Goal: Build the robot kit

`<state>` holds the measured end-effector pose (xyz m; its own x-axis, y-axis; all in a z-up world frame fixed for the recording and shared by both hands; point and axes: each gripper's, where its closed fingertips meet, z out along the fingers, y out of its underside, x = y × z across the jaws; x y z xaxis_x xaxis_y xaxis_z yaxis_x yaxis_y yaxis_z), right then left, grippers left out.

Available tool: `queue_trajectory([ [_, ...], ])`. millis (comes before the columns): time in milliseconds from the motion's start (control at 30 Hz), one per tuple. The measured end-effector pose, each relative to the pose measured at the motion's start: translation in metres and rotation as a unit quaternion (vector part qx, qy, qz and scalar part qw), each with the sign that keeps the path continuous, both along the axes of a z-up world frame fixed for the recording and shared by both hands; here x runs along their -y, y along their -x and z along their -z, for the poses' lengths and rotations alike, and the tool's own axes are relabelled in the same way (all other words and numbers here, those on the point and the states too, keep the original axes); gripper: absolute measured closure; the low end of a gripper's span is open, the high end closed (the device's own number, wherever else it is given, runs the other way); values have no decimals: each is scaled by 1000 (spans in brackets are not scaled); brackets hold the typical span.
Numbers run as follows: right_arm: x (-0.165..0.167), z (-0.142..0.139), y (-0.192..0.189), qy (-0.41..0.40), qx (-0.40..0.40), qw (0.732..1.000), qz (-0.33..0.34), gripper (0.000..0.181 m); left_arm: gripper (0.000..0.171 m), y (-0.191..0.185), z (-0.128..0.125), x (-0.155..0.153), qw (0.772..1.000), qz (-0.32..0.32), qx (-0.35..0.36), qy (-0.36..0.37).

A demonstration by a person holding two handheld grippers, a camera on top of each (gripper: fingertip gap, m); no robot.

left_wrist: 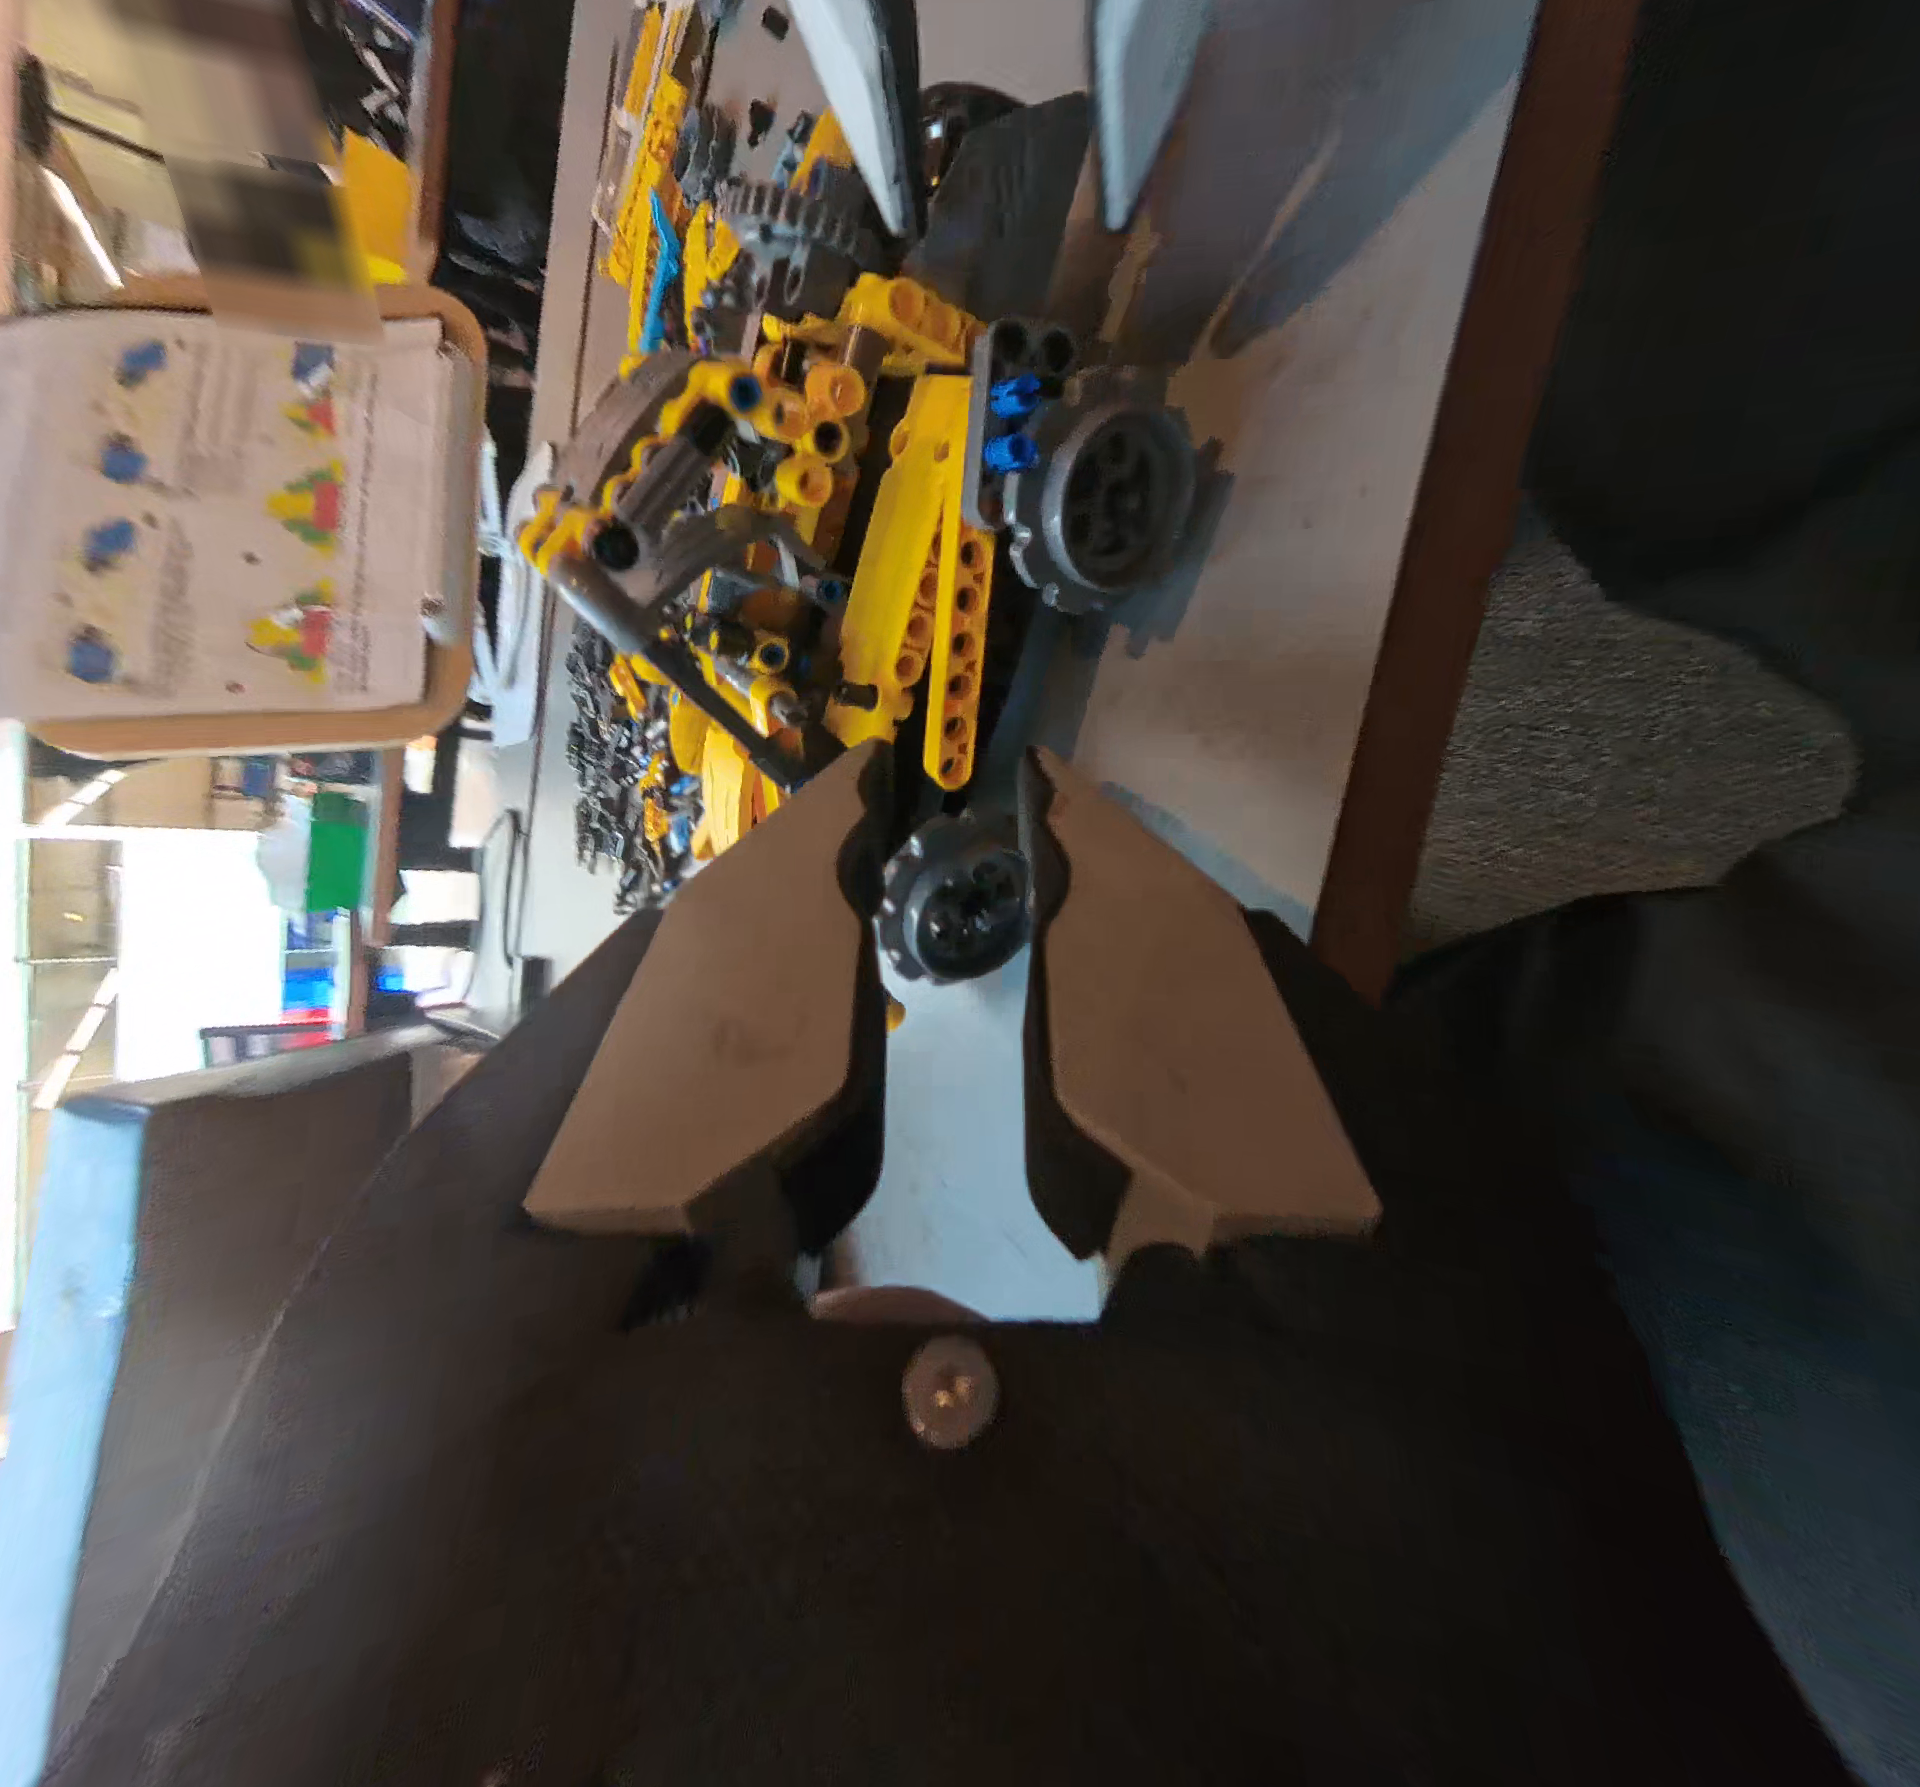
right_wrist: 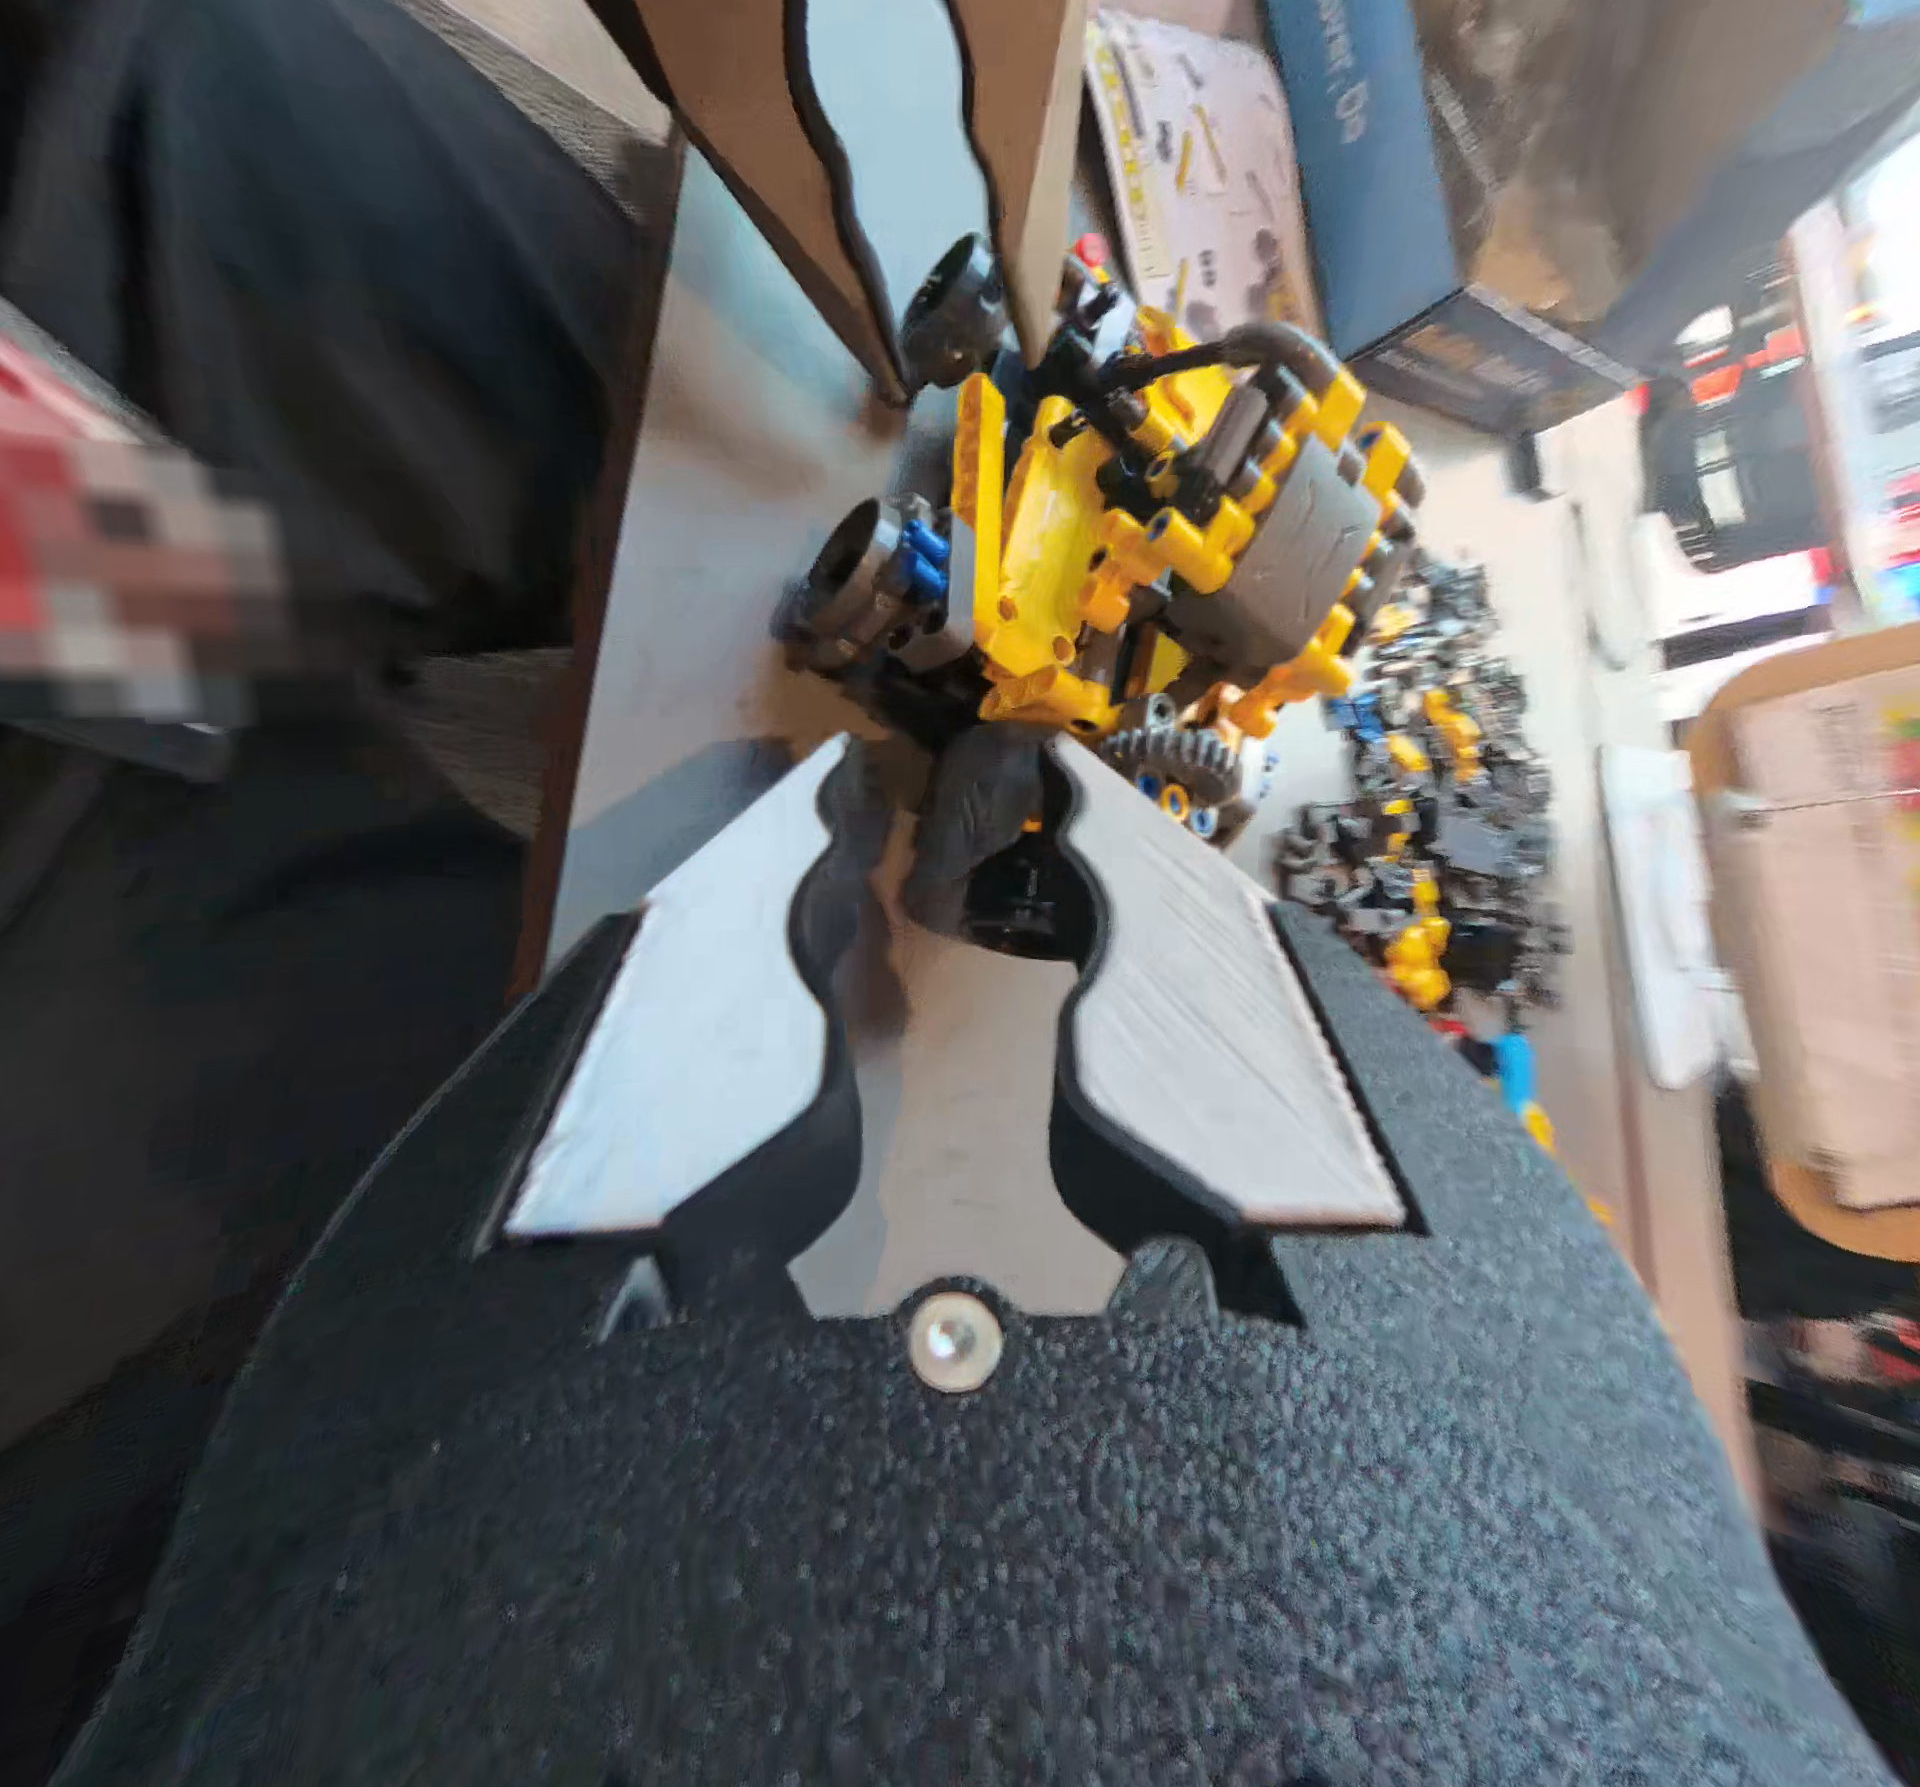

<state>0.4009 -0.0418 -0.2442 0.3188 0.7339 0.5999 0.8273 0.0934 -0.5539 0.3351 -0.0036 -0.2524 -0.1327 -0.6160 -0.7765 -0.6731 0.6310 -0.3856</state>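
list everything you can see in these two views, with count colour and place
brick model: one, yellow and dark grey, on the table between both grippers
small wheel: one, dark grey, on the model's end, between the left fingers
tyre: one, dark grey, on the model's other end, between the right fingers
loose parts: many, black, yellow and blue, heaped beyond the model
table: one, pale top, brown edge
instruction sheet: one, white, on a tan tray, off the table
box: one, dark blue, behind the model
left gripper: tan fingers
right gripper: pale grey fingers
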Motion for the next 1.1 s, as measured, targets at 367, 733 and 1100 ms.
queue_trajectory([
  [367, -9, 4, 22, -106, 97, 989, -17, 148, 156, -12, 2, -6, 999, 5, -22, -35],
  [733, -11, -3, 21, -153, 135, 979, -15, 166, 167, -17, -8, -3, 994, 17, -17, -103],
  [1100, -1, -33, 17, 1, -137, 991, -1, 135, 167, -23, -24, -12, 975, -6, 47, -218],
])
